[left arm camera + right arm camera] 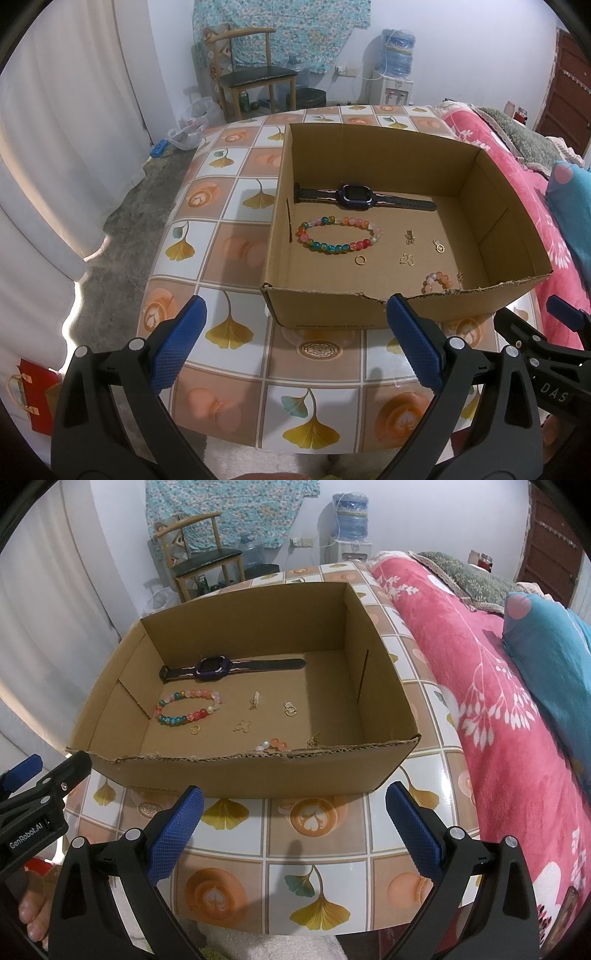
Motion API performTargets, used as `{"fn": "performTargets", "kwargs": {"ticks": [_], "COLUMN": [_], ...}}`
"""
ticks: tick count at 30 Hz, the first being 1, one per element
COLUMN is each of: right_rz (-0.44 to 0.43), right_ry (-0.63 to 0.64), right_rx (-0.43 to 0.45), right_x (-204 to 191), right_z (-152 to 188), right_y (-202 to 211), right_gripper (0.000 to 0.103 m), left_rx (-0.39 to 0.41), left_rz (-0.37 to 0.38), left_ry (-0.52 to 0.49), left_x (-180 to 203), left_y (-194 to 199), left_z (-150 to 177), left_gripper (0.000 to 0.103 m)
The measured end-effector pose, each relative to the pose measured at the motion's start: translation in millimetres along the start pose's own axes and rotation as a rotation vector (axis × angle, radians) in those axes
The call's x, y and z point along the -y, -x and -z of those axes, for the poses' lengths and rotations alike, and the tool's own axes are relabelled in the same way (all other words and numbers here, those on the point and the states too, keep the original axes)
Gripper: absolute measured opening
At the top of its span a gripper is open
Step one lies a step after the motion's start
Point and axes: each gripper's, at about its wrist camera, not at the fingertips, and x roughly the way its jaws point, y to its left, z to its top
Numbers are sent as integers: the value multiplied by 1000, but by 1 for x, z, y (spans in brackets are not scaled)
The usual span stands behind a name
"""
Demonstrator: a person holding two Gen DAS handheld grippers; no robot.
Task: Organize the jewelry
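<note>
An open cardboard box [325, 306] [236, 775] stands on the tiled table. On its floor lie a purple watch [352, 195] [212, 668], a coloured bead bracelet [338, 234] [190, 707], a gold ring [360, 260] [195, 730], a smaller pink bead bracelet [436, 281] [273, 744] and several small gold pieces [408, 236] [290, 707]. My left gripper [295, 343] is open and empty in front of the box. My right gripper [295, 827] is open and empty, also in front of the box.
The table [314, 373] [314, 849] has a patterned cloth. A bed with a pink blanket [517, 206] [498, 701] lies along its right side. A chair [251, 74] and a water dispenser [395, 66] stand at the far wall. A white curtain [55, 147] hangs at left.
</note>
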Motion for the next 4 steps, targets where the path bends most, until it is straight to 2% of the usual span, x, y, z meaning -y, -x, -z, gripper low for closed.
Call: {"fn": "performTargets", "kwargs": {"ticks": [4], "right_rz": [-1], "right_ry": [1], "right_rx": [0], "right_x": [0], "right_z": [0], "right_y": [0], "right_gripper": [96], "left_rx": [0], "left_rz": [1], "left_ry": [1], "left_x": [1], "left_y": [0], "left_z": [0], "left_gripper": [95]}}
